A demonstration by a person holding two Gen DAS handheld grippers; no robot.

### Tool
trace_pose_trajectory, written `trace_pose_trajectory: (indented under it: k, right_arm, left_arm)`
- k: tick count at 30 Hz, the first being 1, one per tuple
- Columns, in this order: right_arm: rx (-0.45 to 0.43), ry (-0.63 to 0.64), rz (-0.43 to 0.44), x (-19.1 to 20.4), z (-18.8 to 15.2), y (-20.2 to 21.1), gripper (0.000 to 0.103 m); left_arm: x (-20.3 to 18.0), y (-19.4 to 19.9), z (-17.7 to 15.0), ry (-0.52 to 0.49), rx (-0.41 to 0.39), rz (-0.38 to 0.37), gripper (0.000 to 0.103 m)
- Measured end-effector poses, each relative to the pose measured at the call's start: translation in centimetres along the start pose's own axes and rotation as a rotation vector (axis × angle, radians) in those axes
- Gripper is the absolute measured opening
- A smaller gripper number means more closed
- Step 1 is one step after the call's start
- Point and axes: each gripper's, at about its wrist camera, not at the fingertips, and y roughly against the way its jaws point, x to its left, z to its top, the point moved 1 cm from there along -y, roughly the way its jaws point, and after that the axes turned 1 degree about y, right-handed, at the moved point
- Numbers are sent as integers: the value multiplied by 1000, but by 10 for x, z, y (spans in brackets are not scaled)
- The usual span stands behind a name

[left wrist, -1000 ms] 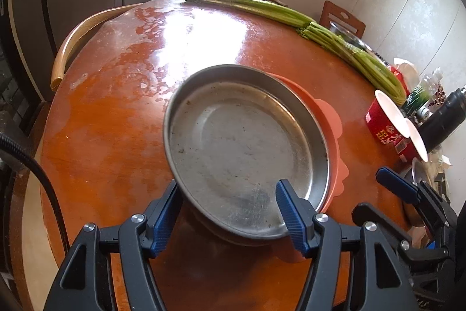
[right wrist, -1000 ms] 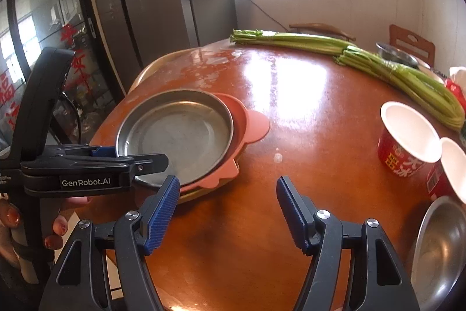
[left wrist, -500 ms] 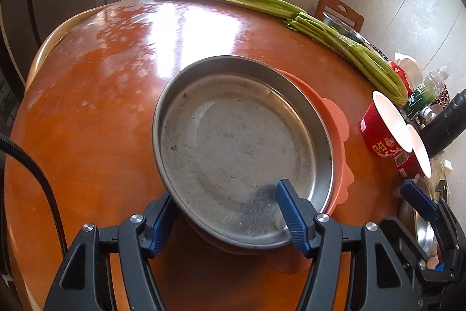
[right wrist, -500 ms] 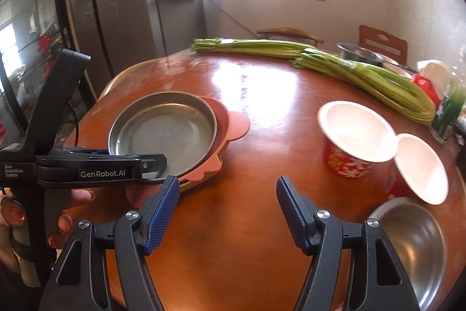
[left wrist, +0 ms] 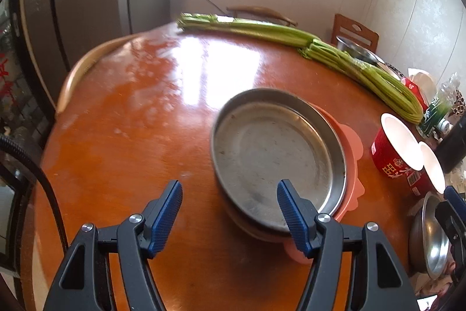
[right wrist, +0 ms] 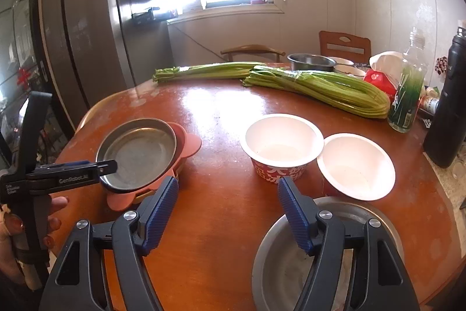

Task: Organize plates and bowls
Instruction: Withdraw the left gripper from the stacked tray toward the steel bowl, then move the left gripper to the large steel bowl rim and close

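Steel plate (left wrist: 273, 159) stacked on pink plate (left wrist: 354, 142), left of 2 paper bowls (right wrist: 284, 143) on the table (right wrist: 221, 212). Left gripper (left wrist: 230, 212) gaping, empty, beside steel plate's near rim. Right gripper (right wrist: 228, 212) just widened, empty, over metal bowl (right wrist: 279, 261), right of steel plate.

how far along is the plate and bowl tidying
Done: the metal plate sits stacked on the pink plate. In hand: nothing; the left gripper is open beside that stack, and the right gripper, whose jaws have just been opening, is empty above the metal bowl. Left: that bowl and two paper bowls stand loose on the table.
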Motion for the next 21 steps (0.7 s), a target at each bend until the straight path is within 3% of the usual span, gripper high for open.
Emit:
trace_pose_trajectory:
  k: [13, 21]
  right_arm:
    - [-74, -16, -41, -15, 6, 40, 74]
    - [-113, -37, -100, -41, 2, 72, 74]
  left_arm:
    - [-52, 57, -2, -103, -98, -114, 69]
    - [-113, 79, -12, -200, -118, -207, 69]
